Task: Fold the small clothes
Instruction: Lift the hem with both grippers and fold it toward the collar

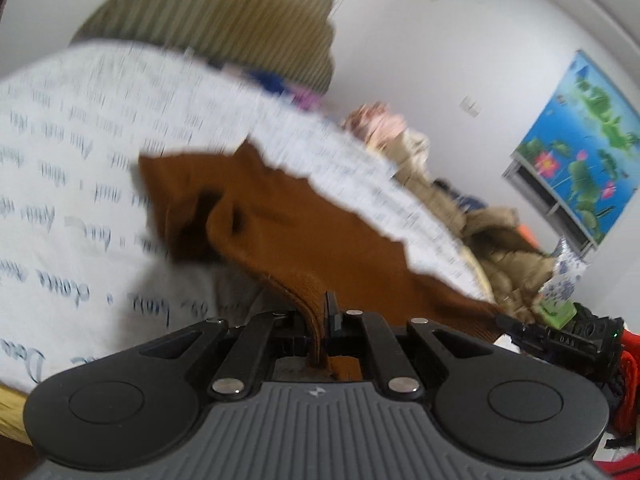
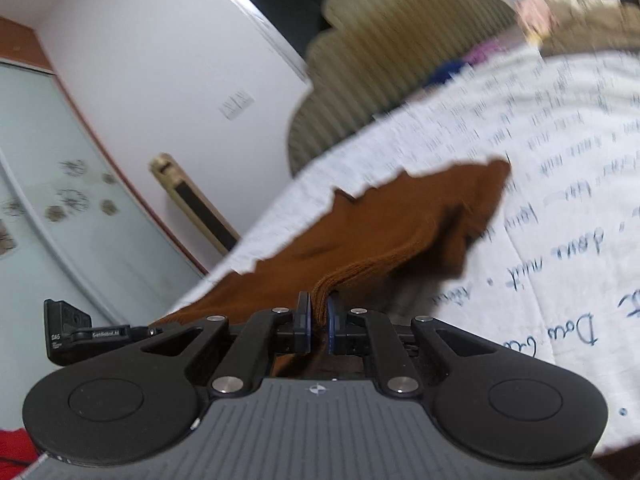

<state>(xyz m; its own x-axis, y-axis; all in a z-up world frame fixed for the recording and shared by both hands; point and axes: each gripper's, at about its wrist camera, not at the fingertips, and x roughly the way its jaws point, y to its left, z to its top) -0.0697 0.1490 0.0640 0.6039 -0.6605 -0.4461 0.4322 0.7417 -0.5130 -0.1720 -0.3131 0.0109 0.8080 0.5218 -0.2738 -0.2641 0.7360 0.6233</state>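
Observation:
A small brown knit garment [image 1: 304, 236] is held up over a white bedsheet with blue script [image 1: 72, 152]. My left gripper [image 1: 320, 312] is shut on one hem edge of the garment. My right gripper [image 2: 318, 312] is shut on another hem edge of the same brown garment [image 2: 384, 232], and the cloth stretches away from both toward the sheet [image 2: 560, 168]. The far end of the garment droops in folds. The right gripper's body [image 1: 560, 340] shows at the right edge of the left wrist view. The left gripper's body [image 2: 80, 332] shows at the left of the right wrist view.
A striped olive headboard [image 1: 224, 12] stands behind the bed. Piled tan and pink clothes [image 1: 492, 236] lie at the bed's far side. A blue lotus picture [image 1: 584, 140] leans on the wall. A frosted glass wardrobe door [image 2: 52, 200] and a red cloth [image 2: 16, 452] are left.

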